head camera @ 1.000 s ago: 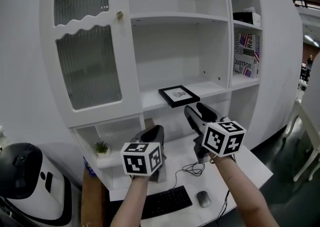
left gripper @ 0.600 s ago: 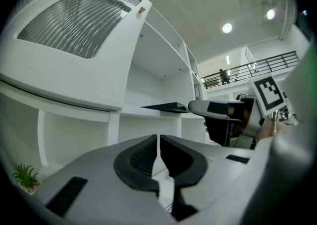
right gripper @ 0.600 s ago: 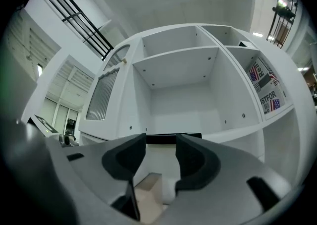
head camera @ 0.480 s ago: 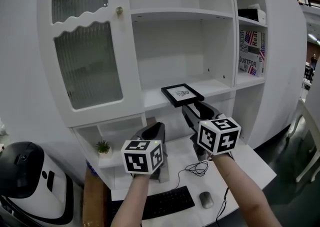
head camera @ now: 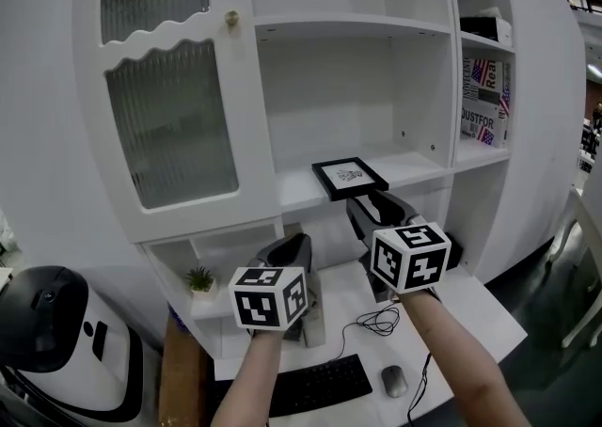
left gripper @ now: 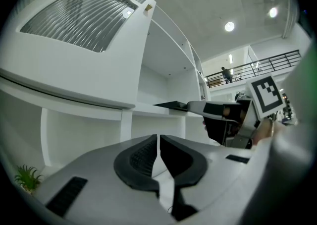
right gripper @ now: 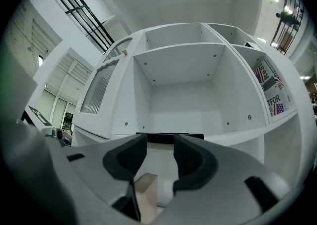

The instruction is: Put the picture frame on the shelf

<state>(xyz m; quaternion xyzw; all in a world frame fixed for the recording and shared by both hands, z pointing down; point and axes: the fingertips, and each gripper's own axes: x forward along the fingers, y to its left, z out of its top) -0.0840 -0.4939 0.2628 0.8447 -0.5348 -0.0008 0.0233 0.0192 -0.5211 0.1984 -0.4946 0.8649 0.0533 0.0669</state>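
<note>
A black picture frame (head camera: 350,176) with a white print lies flat on the middle shelf (head camera: 414,166), its front corner hanging over the edge. My right gripper (head camera: 374,206) sits just below and in front of that corner. Its jaws are closing, and nothing is between them. In the right gripper view the picture frame (right gripper: 168,138) is a dark edge just past the right gripper (right gripper: 161,147). My left gripper (head camera: 290,251) hangs lower and to the left, away from the frame. In the left gripper view the left gripper (left gripper: 158,142) has its jaws together and holds nothing.
A cabinet door (head camera: 169,124) with ribbed glass closes the left bay. Books (head camera: 480,101) stand in the right bay. Below are a small plant (head camera: 199,279), a keyboard (head camera: 315,387), a mouse (head camera: 393,380) and a cable on the desk. A white machine (head camera: 56,340) stands at lower left.
My right gripper has edged closer to the frame's front corner, and its jaws have narrowed a little. The frame and the left gripper have stayed put.
</note>
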